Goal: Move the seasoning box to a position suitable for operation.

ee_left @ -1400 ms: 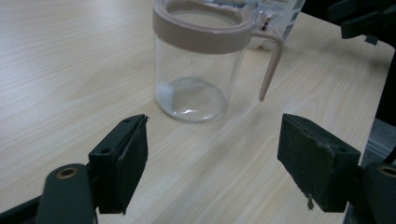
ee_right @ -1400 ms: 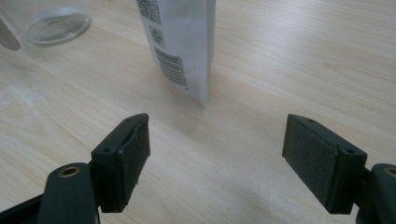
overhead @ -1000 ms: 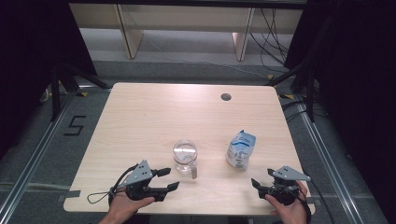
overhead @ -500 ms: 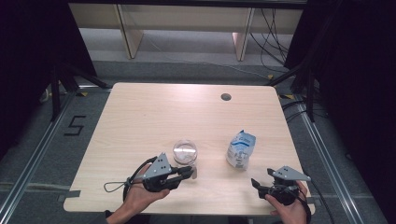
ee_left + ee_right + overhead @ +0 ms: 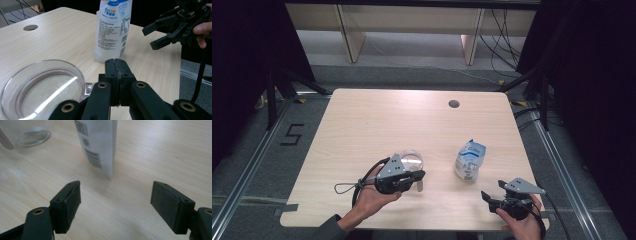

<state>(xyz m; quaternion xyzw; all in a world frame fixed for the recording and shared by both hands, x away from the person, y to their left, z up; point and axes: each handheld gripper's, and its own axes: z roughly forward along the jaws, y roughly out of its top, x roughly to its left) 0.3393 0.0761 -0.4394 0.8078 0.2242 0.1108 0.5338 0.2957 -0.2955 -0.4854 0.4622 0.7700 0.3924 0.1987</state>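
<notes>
Glass cup's (image 5: pixel 42 90) handle between the closed left tongs (image 5: pixel 117 75).

Table (image 5: pixel 362 120): glass cup (image 5: pixel 411 161), standing pouch (image 5: pixel 469 161).

Clear glass mug (image 5: pixel 411 161), upright on the pale wooden table, near its front edge and left of centre; empty, with a transparent handle (image 5: pixel 88 88) at the rim. White and blue stand-up pouch (image 5: pixel 470 160), printed, upright, well apart to the right.
</notes>
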